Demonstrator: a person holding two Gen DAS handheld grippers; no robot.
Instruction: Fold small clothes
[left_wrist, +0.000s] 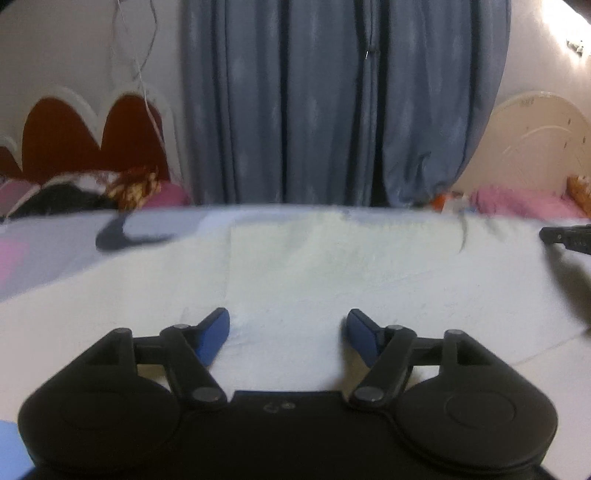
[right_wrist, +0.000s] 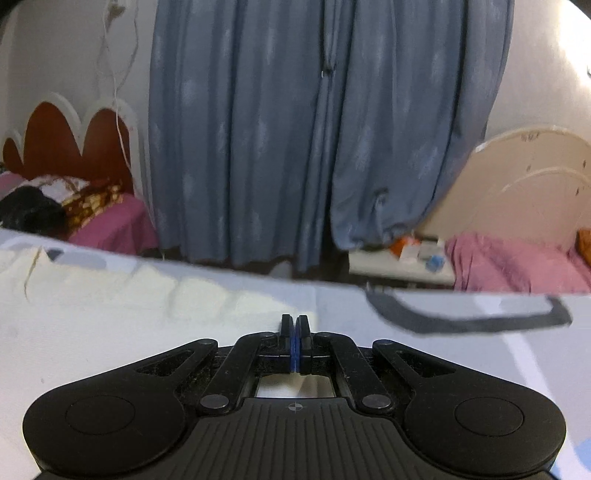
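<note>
A white small garment (left_wrist: 332, 258) lies flat on the table, folded into a rough rectangle. It also shows in the right wrist view (right_wrist: 147, 295) at the left. My left gripper (left_wrist: 288, 332) is open, its blue pads (left_wrist: 212, 338) wide apart just above the near part of the cloth. My right gripper (right_wrist: 294, 325) is shut with the pads pressed together, low over the table at the garment's right edge; I cannot tell whether cloth is between them. The right gripper's tip shows at the right edge of the left wrist view (left_wrist: 569, 238).
The table cover (right_wrist: 461, 350) is pale with dark curved print (right_wrist: 472, 321). Behind are blue curtains (left_wrist: 332, 103), a red scalloped headboard (left_wrist: 85, 136), pink bedding (right_wrist: 517, 262), a cream headboard (right_wrist: 524, 184) and a small side table (right_wrist: 402, 266) with items.
</note>
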